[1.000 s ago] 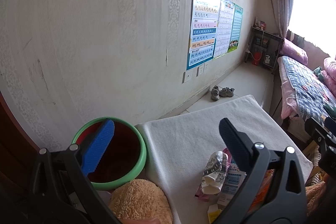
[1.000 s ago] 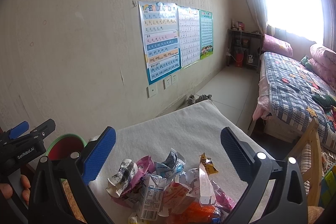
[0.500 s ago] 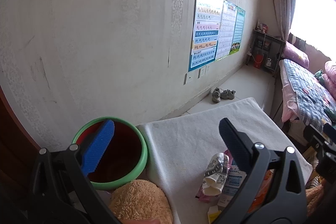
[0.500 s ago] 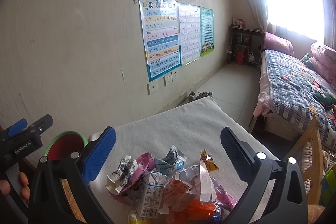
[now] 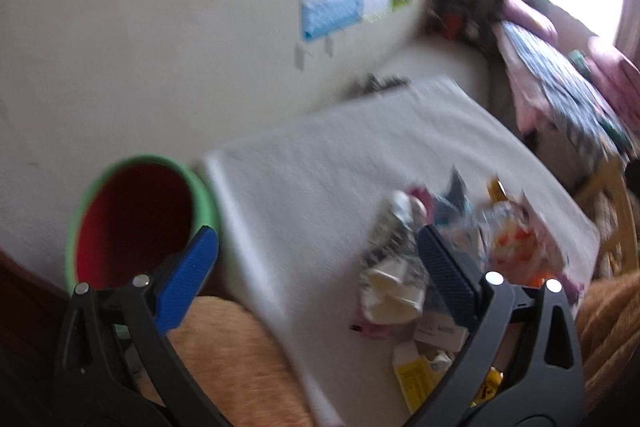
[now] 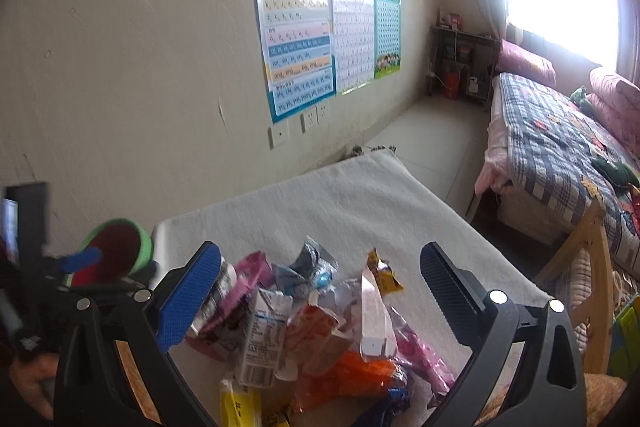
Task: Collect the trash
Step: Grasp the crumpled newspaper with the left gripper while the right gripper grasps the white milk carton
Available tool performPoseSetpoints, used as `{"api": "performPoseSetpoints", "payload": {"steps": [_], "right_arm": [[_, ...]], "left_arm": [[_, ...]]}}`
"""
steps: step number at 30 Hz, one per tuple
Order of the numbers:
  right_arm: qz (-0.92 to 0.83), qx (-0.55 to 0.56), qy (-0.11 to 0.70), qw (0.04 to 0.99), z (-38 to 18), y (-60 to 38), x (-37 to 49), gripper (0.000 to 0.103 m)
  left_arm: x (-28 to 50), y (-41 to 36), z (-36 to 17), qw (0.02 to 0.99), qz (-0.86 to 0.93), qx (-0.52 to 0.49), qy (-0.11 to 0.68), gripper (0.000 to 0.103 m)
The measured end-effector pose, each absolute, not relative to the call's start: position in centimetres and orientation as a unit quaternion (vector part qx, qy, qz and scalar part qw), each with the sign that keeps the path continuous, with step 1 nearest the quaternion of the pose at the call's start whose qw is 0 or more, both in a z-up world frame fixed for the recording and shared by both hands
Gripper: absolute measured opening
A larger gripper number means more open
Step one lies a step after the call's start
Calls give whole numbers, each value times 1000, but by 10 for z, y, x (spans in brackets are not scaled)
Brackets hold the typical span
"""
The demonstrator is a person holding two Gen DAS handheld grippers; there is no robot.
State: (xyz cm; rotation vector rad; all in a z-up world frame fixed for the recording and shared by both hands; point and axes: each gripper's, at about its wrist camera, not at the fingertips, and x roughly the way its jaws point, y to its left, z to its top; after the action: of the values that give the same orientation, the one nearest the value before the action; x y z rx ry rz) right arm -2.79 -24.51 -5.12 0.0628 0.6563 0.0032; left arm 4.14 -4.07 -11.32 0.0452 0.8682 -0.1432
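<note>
Trash pile sat at the near end of the table, which had a white towel-like cover. Pile was crumpled wrappers: a small white milk carton w/ blue print and a barcode panel, upright-ish at pile's 9 o'clock; a pink wrapper at 11; a silver-blue foil pouch at 12; a yellow-brown torn packet at 1; an orange bag at 6; a yellow pack at 7. Print on the carton too small to read.

Right claw was spread wide above the pile, nothing between its blue and black pads. Left claw was also spread wide and empty; left wrist view heavily motion-blurred, pile showing near the black finger.

Bin, green rim, red inside, stood off the table's 9 o'clock corner by the wall; contents not discernible. Tan plush lay just beside the bin at its 5 o'clock.

Wall posters at 12 carried pinyin letter rows ("b p m f"), rest illegible. Plaid-quilted bed at 3 o'clock.
</note>
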Motion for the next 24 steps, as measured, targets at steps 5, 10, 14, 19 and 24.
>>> {"api": "performPoseSetpoints", "payload": {"steps": [5, 10, 14, 19, 24], "right_arm": [[3, 40, 332, 942, -59, -249, -27, 96], [12, 53, 352, 934, -67, -251, -25, 96], [34, 69, 371, 926, -72, -243, -19, 96], [78, 76, 399, 911, -83, -227, -8, 96], [159, 152, 455, 863, -112, -216, 10, 86]], "left_arm": [[60, -60, -138, 885, -99, 42, 453, 71], [63, -64, -150, 871, -132, 26, 473, 20], [54, -52, -140, 875, -133, 14, 464, 15], [41, -21, -125, 885, -111, -6, 453, 15], [28, 7, -115, 891, -77, -17, 446, 15]]}}
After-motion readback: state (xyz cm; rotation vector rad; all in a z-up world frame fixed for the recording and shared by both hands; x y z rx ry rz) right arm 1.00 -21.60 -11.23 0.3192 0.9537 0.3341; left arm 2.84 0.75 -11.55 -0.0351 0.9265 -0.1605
